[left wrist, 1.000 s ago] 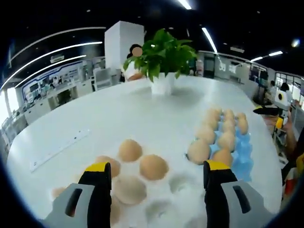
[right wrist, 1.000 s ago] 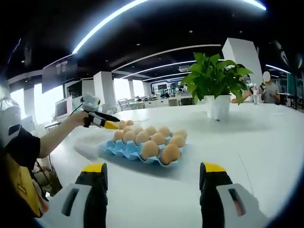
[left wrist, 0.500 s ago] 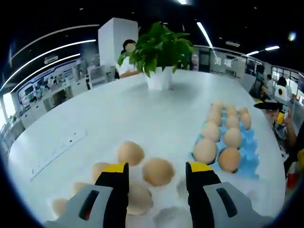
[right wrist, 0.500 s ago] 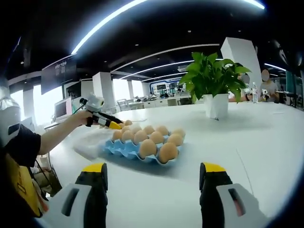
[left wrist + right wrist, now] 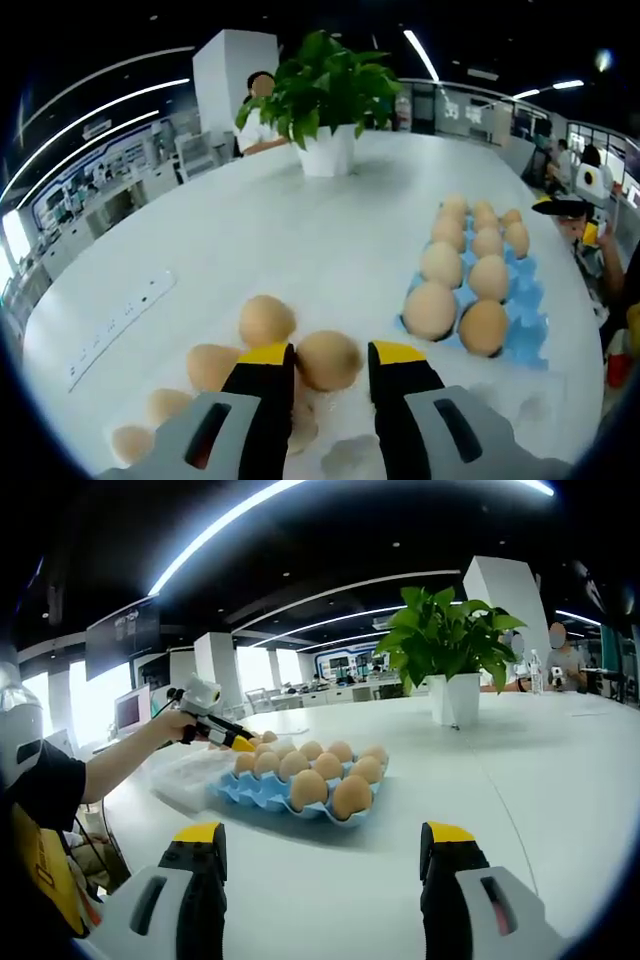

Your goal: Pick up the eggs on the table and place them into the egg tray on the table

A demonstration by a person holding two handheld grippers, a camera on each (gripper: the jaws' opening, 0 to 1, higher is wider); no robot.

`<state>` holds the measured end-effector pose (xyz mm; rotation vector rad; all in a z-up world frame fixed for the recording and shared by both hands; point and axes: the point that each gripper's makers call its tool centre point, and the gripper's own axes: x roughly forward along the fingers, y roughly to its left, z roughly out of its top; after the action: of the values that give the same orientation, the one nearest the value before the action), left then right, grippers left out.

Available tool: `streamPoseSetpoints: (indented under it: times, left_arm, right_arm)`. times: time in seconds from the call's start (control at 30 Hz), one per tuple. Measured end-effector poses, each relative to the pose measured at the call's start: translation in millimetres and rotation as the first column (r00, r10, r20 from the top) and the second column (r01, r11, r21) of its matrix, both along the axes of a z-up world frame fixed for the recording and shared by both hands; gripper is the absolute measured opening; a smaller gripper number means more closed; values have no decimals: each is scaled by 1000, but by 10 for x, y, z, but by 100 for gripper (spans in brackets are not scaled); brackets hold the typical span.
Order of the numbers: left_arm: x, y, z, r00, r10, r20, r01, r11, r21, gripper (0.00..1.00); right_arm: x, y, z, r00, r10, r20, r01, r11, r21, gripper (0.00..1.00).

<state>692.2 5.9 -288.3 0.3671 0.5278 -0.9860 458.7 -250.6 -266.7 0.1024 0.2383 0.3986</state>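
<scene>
Brown egg (image 5: pixel 328 359) pinched between left tongs (image 5: pixel 333 362), just left of blue egg tray (image 5: pixel 520 312) on white surface (image 5: pixel 300 230), held for transfer. Loose eggs (image 5: pixel 266 320) partly hidden by jaws. Right gripper view: right tongs (image 5: pixel 324 852) wide, empty, short of tray (image 5: pixel 262 795); far rows blocked.

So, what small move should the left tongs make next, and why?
Probably lift the egg gently. The left tongs have their tips on both sides of it, apparently gripping, and the blue egg tray with free cups lies to the right.
</scene>
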Motion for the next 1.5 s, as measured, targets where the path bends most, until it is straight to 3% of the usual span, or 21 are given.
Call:
streamPoseSetpoints:
  times: [0.37, 1.03, 1.5]
  left_arm:
    - [0, 14, -1, 999, 15, 34, -15, 1000, 15, 24]
    - [-56, 9, 19, 998, 36, 47, -36, 999, -4, 24]
    - [-151, -20, 165, 995, 37, 93, -37, 999, -11, 24]
  right_arm:
    - [26, 34, 5, 1000, 14, 5, -14, 1000, 5, 83]
    - [30, 63, 9, 1000, 22, 3, -22, 1000, 2, 83]
    - [-25, 16, 31, 1000, 10, 13, -10, 1000, 6, 83]
